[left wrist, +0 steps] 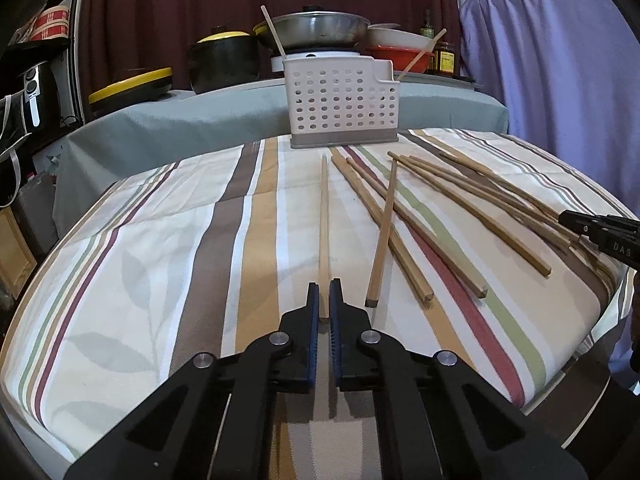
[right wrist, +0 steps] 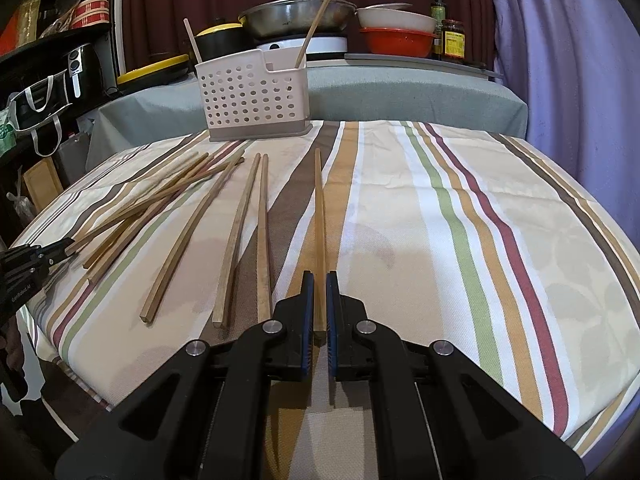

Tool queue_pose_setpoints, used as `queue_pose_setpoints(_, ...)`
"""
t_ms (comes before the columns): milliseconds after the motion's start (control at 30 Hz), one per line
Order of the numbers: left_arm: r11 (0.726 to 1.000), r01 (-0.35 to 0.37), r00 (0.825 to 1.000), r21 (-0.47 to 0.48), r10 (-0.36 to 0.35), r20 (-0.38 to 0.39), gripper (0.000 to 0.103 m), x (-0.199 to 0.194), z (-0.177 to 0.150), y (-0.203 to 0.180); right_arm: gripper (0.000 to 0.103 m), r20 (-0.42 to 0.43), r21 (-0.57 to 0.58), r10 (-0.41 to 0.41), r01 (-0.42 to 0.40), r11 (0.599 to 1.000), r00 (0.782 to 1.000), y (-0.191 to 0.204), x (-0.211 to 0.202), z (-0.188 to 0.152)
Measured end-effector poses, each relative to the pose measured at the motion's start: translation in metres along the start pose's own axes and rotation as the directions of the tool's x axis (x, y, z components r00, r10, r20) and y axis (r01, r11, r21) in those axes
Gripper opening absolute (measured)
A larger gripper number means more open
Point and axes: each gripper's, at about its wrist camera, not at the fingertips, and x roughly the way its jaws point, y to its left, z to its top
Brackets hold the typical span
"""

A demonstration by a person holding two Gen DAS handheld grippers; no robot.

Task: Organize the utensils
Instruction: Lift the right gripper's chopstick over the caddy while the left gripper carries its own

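My left gripper (left wrist: 324,292) is shut on the near end of a pale wooden chopstick (left wrist: 323,208) that points toward the white perforated utensil holder (left wrist: 340,100). My right gripper (right wrist: 319,284) is shut on another chopstick (right wrist: 319,200) in the same way. Several more chopsticks (left wrist: 440,208) lie loose on the striped cloth, right of the left gripper and left of the right one (right wrist: 180,216). The holder (right wrist: 252,92) stands at the cloth's far edge with two chopsticks (right wrist: 312,28) upright in it. Each gripper shows at the edge of the other's view: the right gripper (left wrist: 600,232), the left gripper (right wrist: 36,260).
The striped cloth (left wrist: 160,260) covers a rounded table. Behind it a grey-covered surface (left wrist: 200,120) carries pots, a metal wok (left wrist: 316,28), bowls (right wrist: 396,36) and jars. A black shelf (right wrist: 60,60) stands left. A purple drape (right wrist: 568,80) hangs right.
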Motion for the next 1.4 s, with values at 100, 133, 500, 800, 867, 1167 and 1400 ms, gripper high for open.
queue_pose_setpoints(100, 1.0, 0.002, 1.0, -0.004, -0.002, 0.017, 0.006, -0.005, 0.004, 0.0, 0.006, 0.016, -0.008, -0.007, 0.007, 1.0, 1.0, 0.001, -0.004, 0.003)
queue_pose_setpoints(133, 1.0, 0.004, 1.0, -0.007, -0.004, 0.024, 0.006, -0.008, 0.007, 0.001, 0.006, 0.026, -0.013, -0.013, 0.013, 1.0, 1.0, 0.002, -0.007, 0.004)
queue_pose_setpoints(500, 1.0, 0.002, 0.991, -0.031, 0.002, 0.134, 0.006, -0.042, 0.032, 0.005, 0.006, 0.163, -0.06, -0.043, 0.054, 0.997, 0.986, 0.012, -0.045, 0.033)
queue_pose_setpoints(800, 0.997, -0.003, 0.974, -0.081, 0.021, 0.226, 0.006, -0.074, 0.062, 0.015, 0.006, 0.272, -0.073, -0.028, 0.05, 0.996, 0.962, 0.016, -0.081, 0.062)
queue_pose_setpoints(867, 0.996, -0.004, 0.969, -0.091, 0.027, 0.247, 0.006, -0.082, 0.071, 0.018, 0.006, 0.291, -0.074, -0.021, 0.045, 0.996, 0.956, 0.017, -0.087, 0.069)
queue_pose_setpoints(1167, 0.995, -0.02, 0.939, -0.102, 0.053, 0.339, 0.006, -0.105, 0.106, 0.025, 0.006, 0.365, -0.088, -0.005, 0.039, 0.995, 0.931, 0.021, -0.101, 0.101)
queue_pose_setpoints(1400, 0.994, -0.026, 0.923, -0.107, 0.065, 0.379, 0.006, -0.096, 0.124, 0.029, 0.006, 0.372, -0.086, 0.005, 0.029, 0.996, 0.928, 0.018, -0.093, 0.117)
